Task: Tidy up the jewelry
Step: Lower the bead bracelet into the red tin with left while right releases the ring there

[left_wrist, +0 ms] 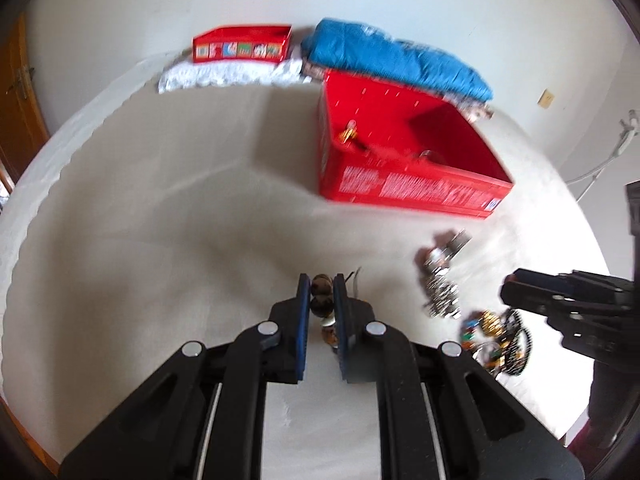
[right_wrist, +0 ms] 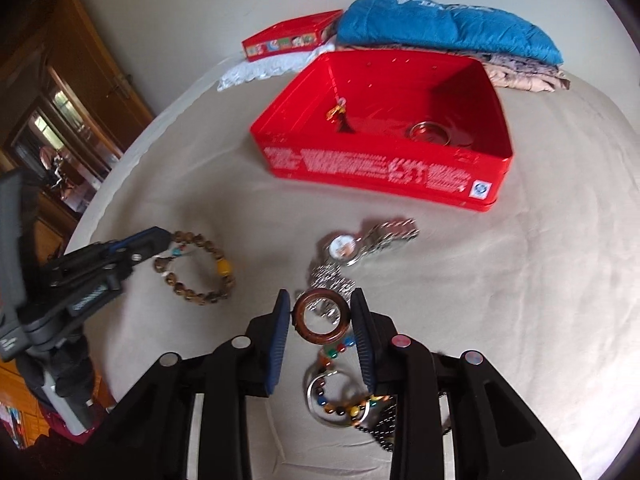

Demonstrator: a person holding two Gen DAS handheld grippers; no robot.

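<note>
My left gripper point(left_wrist: 321, 283) is shut on a brown beaded bracelet point(left_wrist: 322, 298); in the right wrist view point(right_wrist: 166, 236) it holds the bracelet point(right_wrist: 200, 268) by its far end, low over the cloth. My right gripper point(right_wrist: 320, 300) is shut on a brown ring-shaped bangle point(right_wrist: 322, 317), above a heap of mixed bead jewelry point(right_wrist: 348, 400). A silver watch point(right_wrist: 348, 248) lies just ahead of it. An open red tin point(right_wrist: 384, 184) stands beyond and holds a small gold and dark trinket point(right_wrist: 340, 116) and a clear bangle point(right_wrist: 430, 133).
The round table has a beige cloth point(right_wrist: 520, 300). At the back lie folded blue fabric point(right_wrist: 440, 28), a patterned cloth, a white lace mat and a red lid point(right_wrist: 288, 36). A wooden cabinet point(right_wrist: 60, 92) stands to the left beyond the table.
</note>
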